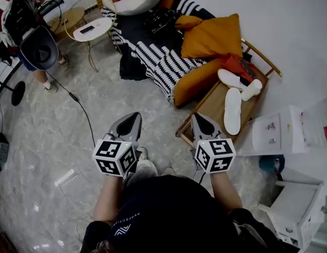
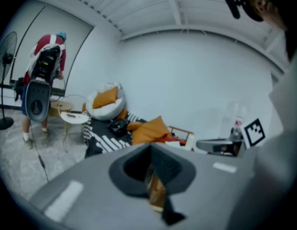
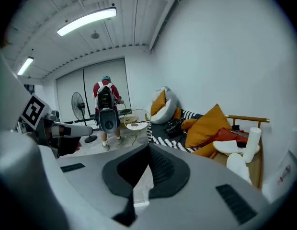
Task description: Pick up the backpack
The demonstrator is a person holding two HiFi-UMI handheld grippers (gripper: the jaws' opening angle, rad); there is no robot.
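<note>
A black backpack (image 1: 160, 20) lies on a black-and-white striped blanket (image 1: 158, 57) at the far side of the room, among orange cushions (image 1: 212, 36). It also shows small in the left gripper view (image 2: 119, 125) and in the right gripper view (image 3: 173, 125). My left gripper (image 1: 134, 116) and right gripper (image 1: 198, 118) are held side by side over the floor, well short of the blanket, both pointing toward it. Each has its jaws together with nothing between them, as the left gripper (image 2: 151, 150) and the right gripper (image 3: 148, 150) show in their own views.
A wooden bench (image 1: 205, 112) with white slippers (image 1: 232, 109) stands just ahead of my right gripper. A round side table (image 1: 91, 28) sits left of the blanket. Another person (image 1: 26, 25) stands at far left near a fan (image 1: 17, 93). A cable (image 1: 82, 109) crosses the floor. White furniture (image 1: 277, 133) stands at right.
</note>
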